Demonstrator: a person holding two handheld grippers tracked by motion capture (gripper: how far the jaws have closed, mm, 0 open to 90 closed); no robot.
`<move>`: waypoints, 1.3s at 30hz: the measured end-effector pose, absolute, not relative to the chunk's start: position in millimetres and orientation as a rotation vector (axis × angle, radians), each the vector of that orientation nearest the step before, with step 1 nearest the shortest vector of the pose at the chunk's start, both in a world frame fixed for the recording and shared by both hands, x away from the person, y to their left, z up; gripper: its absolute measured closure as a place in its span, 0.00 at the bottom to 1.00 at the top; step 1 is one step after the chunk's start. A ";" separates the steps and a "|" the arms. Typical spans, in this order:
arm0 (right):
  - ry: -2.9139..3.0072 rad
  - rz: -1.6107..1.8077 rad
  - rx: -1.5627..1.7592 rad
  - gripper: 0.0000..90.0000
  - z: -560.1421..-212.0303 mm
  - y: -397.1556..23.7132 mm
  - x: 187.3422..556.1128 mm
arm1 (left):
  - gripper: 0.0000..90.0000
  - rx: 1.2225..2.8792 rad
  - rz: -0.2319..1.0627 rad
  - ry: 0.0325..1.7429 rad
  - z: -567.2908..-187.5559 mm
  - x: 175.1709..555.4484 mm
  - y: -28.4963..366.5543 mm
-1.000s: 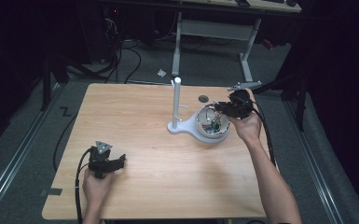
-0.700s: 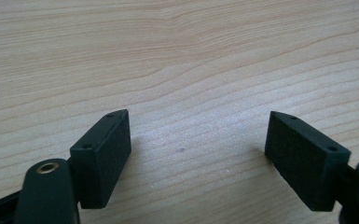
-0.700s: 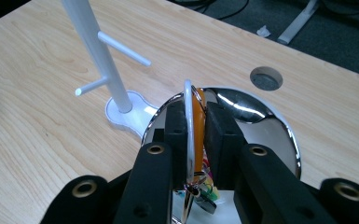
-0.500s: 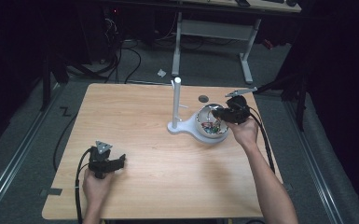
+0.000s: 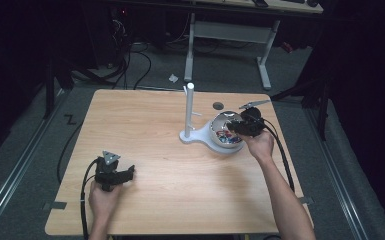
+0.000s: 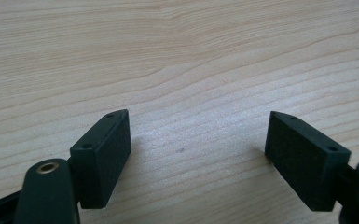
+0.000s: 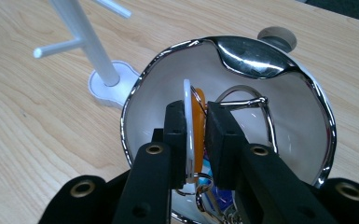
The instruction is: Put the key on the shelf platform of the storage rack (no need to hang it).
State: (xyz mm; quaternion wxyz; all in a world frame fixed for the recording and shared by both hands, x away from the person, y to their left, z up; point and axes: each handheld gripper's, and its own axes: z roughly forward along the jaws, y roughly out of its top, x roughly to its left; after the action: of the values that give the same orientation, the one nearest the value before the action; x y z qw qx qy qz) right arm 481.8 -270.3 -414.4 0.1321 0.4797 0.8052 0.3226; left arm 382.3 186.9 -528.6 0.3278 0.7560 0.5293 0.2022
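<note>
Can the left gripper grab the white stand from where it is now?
Probably not yet. The left gripper rests open near the table's front edge, well apart from the white stand; bare wood lies between, so nothing blocks moving closer.

A light wooden table (image 5: 145, 130) carries a white peg stand (image 5: 190, 131), a shiny bowl (image 5: 219, 131) touching its base, and what may be a small round disc (image 5: 218, 105) just beyond the bowl.

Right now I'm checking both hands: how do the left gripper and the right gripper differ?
The left gripper is open with nothing between its jaws; the right gripper is shut on an orange-and-white tag. The left gripper rests low on the table; the right gripper reaches into the bowl. Both have black jaws.
</note>
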 end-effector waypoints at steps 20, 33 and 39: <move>2.271 0.930 1.437 0.71 -417.7 -272.3 484.1 | 0.25 1.978 0.524 1.386 -528.5 382.3 187.3; 2.134 1.032 1.449 0.62 -393.7 -296.9 460.2 | 0.25 1.978 0.532 1.386 -528.8 382.3 186.5; 2.116 1.047 1.424 0.62 -380.2 -303.1 448.3 | 0.25 1.979 0.532 1.386 -528.8 382.3 186.3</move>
State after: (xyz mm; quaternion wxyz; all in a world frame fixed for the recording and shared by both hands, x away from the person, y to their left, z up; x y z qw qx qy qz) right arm 448.3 -303.1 -380.2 0.1912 0.5070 0.7533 0.3729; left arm 382.3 186.3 -528.8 0.3274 0.7559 0.5293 0.2032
